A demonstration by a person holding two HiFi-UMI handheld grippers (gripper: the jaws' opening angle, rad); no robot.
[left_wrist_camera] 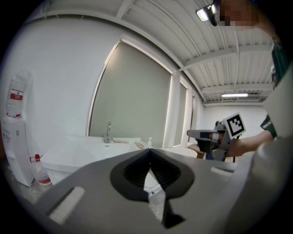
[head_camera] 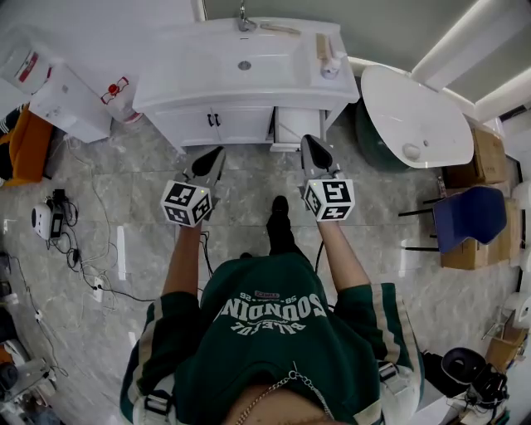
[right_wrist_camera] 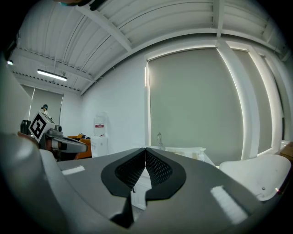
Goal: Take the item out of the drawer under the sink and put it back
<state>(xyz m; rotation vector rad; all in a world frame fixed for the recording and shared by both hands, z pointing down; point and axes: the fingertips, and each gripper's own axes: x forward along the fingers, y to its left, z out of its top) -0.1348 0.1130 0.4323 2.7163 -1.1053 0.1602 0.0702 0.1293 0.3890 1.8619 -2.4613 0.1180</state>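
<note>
A white sink vanity [head_camera: 191, 83] stands ahead of me on the tiled floor. Under its basin are two doors with dark handles [head_camera: 214, 120] and, to their right, a white drawer front [head_camera: 296, 124]; I cannot tell if it is pulled out. My left gripper [head_camera: 219, 152] points at the doors from a short way off and is shut on nothing. The right gripper [head_camera: 308, 140] hovers just before the drawer, also shut and empty. In the left gripper view the jaws [left_wrist_camera: 149, 151] meet below the vanity [left_wrist_camera: 82, 153]. Shut jaws [right_wrist_camera: 145, 150] also show in the right gripper view. No item is visible.
A soap bottle [head_camera: 330, 66] and a faucet [head_camera: 243, 18] sit on the vanity top. A water dispenser [head_camera: 70, 104] and a bottle [head_camera: 118, 91] stand to the left, cables [head_camera: 83, 266] trail on the floor. A white tub [head_camera: 415, 116], a blue chair [head_camera: 469, 214] and boxes [head_camera: 489, 153] are to the right.
</note>
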